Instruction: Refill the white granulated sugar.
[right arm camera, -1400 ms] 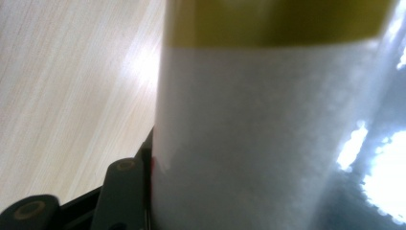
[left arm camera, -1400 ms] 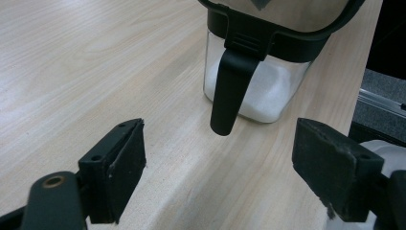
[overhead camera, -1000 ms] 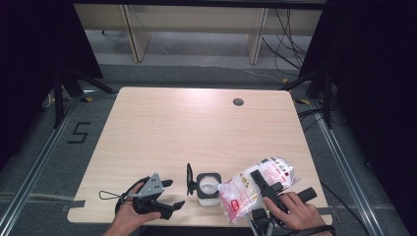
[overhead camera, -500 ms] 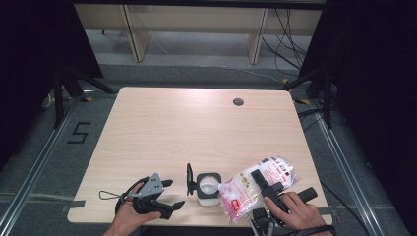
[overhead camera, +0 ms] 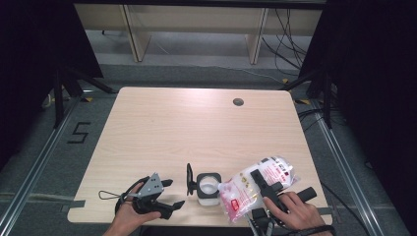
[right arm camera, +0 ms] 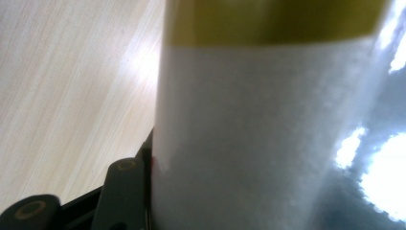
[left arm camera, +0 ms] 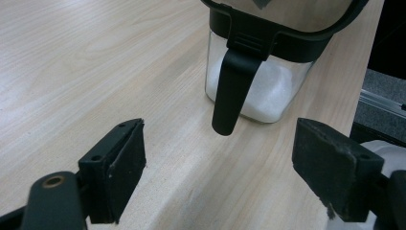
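Pale wood table [overhead camera: 196,132] being lit in dark room. Bag [overhead camera: 255,184] being held by right gripper [overhead camera: 265,186], near jar [overhead camera: 207,186]. Left gripper [left arm camera: 230,167] being kept wide. Bag print probably blurred.

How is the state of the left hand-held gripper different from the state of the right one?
The left hand-held gripper is open and holds nothing; the right hand-held gripper is closed on the plastic bag. The left points at the jar; the right tilts the bag toward it. Both stay near the table's front edge.
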Demonstrator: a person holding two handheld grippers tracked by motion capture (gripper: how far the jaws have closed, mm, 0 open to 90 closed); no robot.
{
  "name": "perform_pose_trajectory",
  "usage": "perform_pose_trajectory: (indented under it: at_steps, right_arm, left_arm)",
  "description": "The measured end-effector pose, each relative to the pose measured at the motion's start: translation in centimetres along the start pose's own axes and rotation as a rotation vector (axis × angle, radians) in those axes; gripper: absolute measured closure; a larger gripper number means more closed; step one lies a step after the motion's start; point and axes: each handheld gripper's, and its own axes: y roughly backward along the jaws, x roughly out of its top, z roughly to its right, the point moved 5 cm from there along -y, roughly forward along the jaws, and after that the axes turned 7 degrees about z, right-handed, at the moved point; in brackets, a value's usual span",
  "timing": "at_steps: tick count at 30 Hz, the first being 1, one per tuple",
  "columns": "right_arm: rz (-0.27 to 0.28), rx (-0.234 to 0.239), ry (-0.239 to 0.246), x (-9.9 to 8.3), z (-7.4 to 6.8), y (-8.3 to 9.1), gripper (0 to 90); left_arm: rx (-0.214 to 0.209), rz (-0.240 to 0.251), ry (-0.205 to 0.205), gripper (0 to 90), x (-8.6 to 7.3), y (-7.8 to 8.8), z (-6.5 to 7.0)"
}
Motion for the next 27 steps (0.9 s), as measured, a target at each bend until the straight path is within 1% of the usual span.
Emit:
perform_pose_trajectory:
  at_steps: [2, 3, 7, 9, 10, 11, 12, 13, 14, 16, 18, 20, 23, 24, 26, 27]
  right_arm:
    - [-0.003, -0.002, 0.003, -0.03, 0.04, 0.04, 49.3]
    - [0.004, -0.001, 0.019, -0.04, 0.18, 0.03, 49.3]
    - [-0.005, -0.008, 0.009, 0.04, 0.2, 0.13, 49.3]
    - [-0.001, -0.007, 0.011, 0.12, 0.23, 0.08, 49.3]
    - [0.005, -0.006, 0.022, 0.19, 0.31, 0.02, 49.3]
    - [0.006, -0.007, 0.023, 0.23, 0.33, 0.01, 49.3]
    - [-0.002, -0.003, 0.004, 0.21, 0.16, 0.08, 49.4]
    - [-0.002, -0.005, 0.003, 0.22, 0.15, 0.08, 49.4]
    - [0.003, -0.003, 0.011, 0.25, 0.21, 0.03, 49.4]
    - [-0.003, -0.004, 0.007, 0.25, 0.13, 0.05, 49.4]
    - [0.002, -0.004, 0.015, 0.25, 0.22, 0.03, 49.4]
    - [-0.007, -0.006, 0.011, 0.22, 0.18, 0.07, 49.5]
    - [-0.005, -0.005, 0.027, 0.26, 0.29, 0.08, 49.5]
    - [-0.007, -0.009, 0.02, 0.25, 0.26, 0.12, 49.5]
    - [-0.011, -0.005, 0.029, 0.3, 0.28, 0.09, 49.5]
    - [-0.008, -0.004, 0.02, 0.38, 0.18, 0.09, 49.6]
  left_arm:
    - [0.0, 0.0, -0.001, 18.7, -0.01, 0.0, 0.02]
    - [0.0, 0.0, -0.002, 18.7, 0.0, 0.0, 0.0]
    - [0.0, 0.001, -0.002, 18.7, 0.0, 0.0, 0.02]
    - [0.001, 0.001, -0.001, 18.7, 0.0, -0.01, 0.01]
    - [0.0, 0.001, 0.0, 18.7, 0.01, -0.01, 0.01]
    - [0.0, 0.001, -0.001, 18.7, 0.01, 0.0, 0.02]
    - [0.0, 0.001, -0.002, 18.7, 0.01, 0.0, 0.03]
    - [0.0, 0.0, -0.002, 18.7, 0.0, 0.01, 0.02]
    - [0.0, 0.001, 0.0, 18.7, 0.0, 0.0, 0.01]
    - [0.0, 0.001, 0.0, 18.7, 0.0, 0.01, 0.02]
    - [-0.001, 0.0, -0.003, 18.7, 0.0, 0.0, 0.02]
    - [0.0, -0.001, 0.0, 18.7, 0.01, 0.0, 0.02]
    - [0.0, 0.0, -0.003, 18.7, -0.01, 0.0, 0.03]
    - [-0.001, 0.0, -0.002, 18.7, 0.0, 0.0, 0.02]
    - [0.0, 0.001, -0.002, 18.7, 0.01, 0.0, 0.02]
    - [0.0, 0.001, -0.003, 18.7, 0.0, 0.01, 0.03]
